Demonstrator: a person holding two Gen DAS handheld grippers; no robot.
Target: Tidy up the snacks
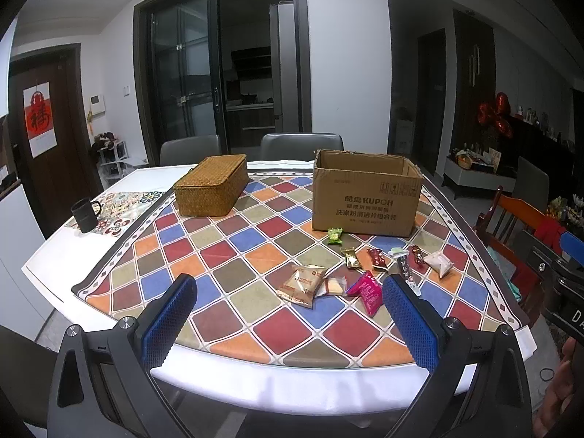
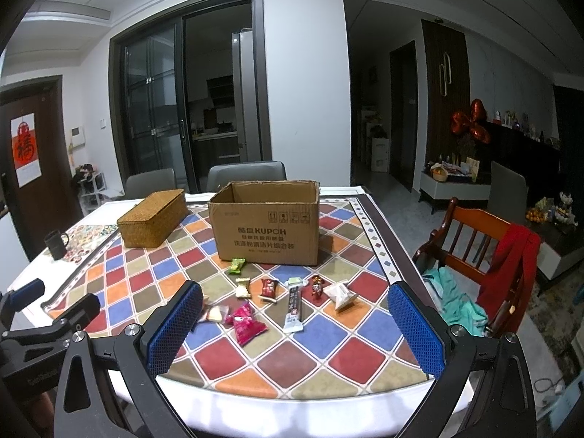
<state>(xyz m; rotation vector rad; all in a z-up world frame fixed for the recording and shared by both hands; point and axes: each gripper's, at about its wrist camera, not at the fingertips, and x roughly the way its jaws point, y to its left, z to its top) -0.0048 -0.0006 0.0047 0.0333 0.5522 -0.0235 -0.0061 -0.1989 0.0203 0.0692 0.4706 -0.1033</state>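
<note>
Nine snacks (image 2: 249, 323) scattered mid-frame, one cardboard box (image 2: 266, 230), one wicker basket (image 2: 153, 219), one mug (image 2: 56, 244); left gripper (image 1: 288, 325) and right gripper (image 2: 295, 328) both wide, holding nothing.

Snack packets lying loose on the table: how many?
9, all in front of the cardboard box: green, gold, dark red, black stick, red candy, white pouch, tan, clear-wrapped, pink. The box may hide more.

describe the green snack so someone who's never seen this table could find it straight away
Find the open cardboard box on the checkered table. Right at the foot of its printed front lies the green snack. It is the only green packet and the one nearest the box; the others lie scattered closer to the table's near edge.
</note>
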